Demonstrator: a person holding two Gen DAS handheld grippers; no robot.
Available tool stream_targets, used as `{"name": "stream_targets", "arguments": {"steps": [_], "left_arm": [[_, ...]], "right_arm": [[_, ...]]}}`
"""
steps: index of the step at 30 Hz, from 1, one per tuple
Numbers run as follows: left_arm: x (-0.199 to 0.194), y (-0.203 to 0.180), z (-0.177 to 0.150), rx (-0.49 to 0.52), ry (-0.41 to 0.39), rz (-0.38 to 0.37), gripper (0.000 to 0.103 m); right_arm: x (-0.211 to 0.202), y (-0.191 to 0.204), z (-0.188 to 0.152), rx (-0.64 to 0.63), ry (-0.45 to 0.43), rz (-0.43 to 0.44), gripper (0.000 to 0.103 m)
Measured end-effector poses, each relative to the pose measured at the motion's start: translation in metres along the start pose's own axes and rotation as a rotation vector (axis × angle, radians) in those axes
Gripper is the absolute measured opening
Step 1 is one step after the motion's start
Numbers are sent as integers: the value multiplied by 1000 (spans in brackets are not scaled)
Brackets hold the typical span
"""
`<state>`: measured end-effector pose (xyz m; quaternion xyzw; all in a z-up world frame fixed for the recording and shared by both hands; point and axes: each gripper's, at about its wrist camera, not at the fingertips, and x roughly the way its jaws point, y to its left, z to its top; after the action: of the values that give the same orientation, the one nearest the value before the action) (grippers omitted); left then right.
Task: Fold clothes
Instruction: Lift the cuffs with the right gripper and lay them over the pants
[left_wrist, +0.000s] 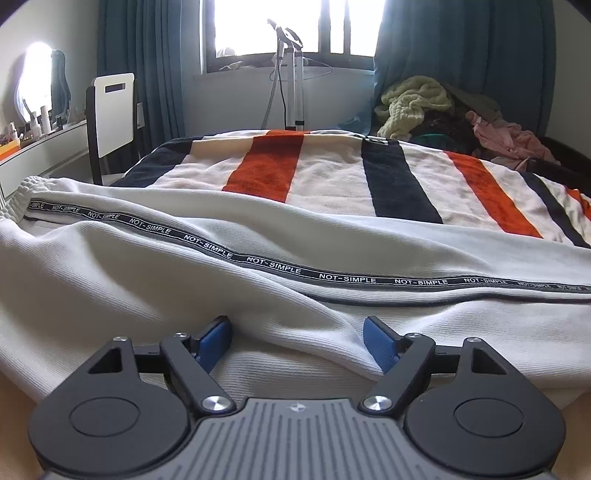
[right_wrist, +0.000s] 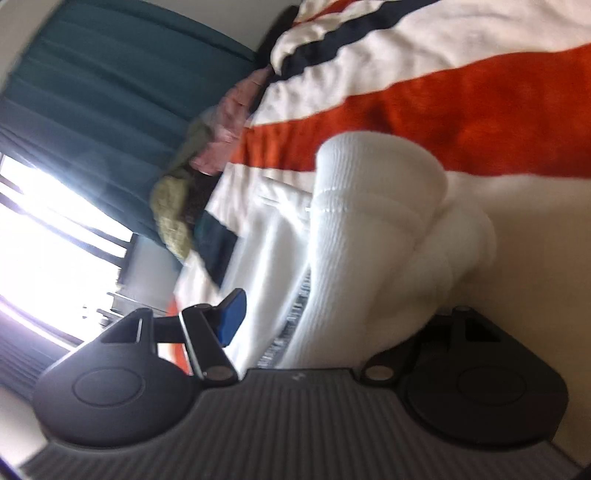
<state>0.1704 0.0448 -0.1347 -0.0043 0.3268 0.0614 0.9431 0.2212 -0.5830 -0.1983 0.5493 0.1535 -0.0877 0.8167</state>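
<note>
White ribbed trousers (left_wrist: 155, 273) with a black "NOT-SIMPLE" tape stripe lie across the striped bedspread (left_wrist: 328, 181). My left gripper (left_wrist: 297, 338) is open, its blue pads on either side of a fold at the near edge of the trousers. In the tilted, blurred right wrist view, my right gripper (right_wrist: 325, 314) is open; the ribbed cuff end of the trousers (right_wrist: 373, 229) bulges between the fingers. Its left blue pad (right_wrist: 231, 315) shows; the right pad is hidden behind the cloth.
A pile of unfolded clothes, yellow-green, pink and dark (left_wrist: 454, 110), sits at the far right of the bed, also in the right wrist view (right_wrist: 199, 173). A white chair (left_wrist: 110, 114), a shelf with bottles (left_wrist: 33, 133) and a metal stand (left_wrist: 291, 81) stand beyond the bed by the window.
</note>
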Motion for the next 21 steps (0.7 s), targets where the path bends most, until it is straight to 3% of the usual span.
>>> {"name": "stream_targets", "arguments": {"steps": [3, 5, 10, 14, 15, 16, 19, 21], "left_arm": [[1, 0, 0, 1, 0, 3, 81], [1, 0, 1, 0, 1, 3, 81], [2, 1, 1, -6, 4, 2, 81], [2, 2, 3, -13, 11, 0, 81], [2, 2, 4, -14, 12, 0, 81], [2, 2, 5, -16, 14, -1, 82], [2, 4, 7, -26, 22, -8, 82], [1, 5, 8, -32, 26, -15, 82]], "right_arm": [[-3, -1, 5, 23, -25, 144, 69], [-4, 1, 6, 0, -35, 180, 69], [11, -4, 6, -26, 40, 26, 64], [9, -1, 9, -35, 37, -5, 63], [8, 3, 9, -69, 31, -44, 54], [6, 7, 9, -95, 25, -80, 34], [2, 15, 7, -117, 4, -149, 24], [-6, 41, -4, -222, -41, -144, 20]]}}
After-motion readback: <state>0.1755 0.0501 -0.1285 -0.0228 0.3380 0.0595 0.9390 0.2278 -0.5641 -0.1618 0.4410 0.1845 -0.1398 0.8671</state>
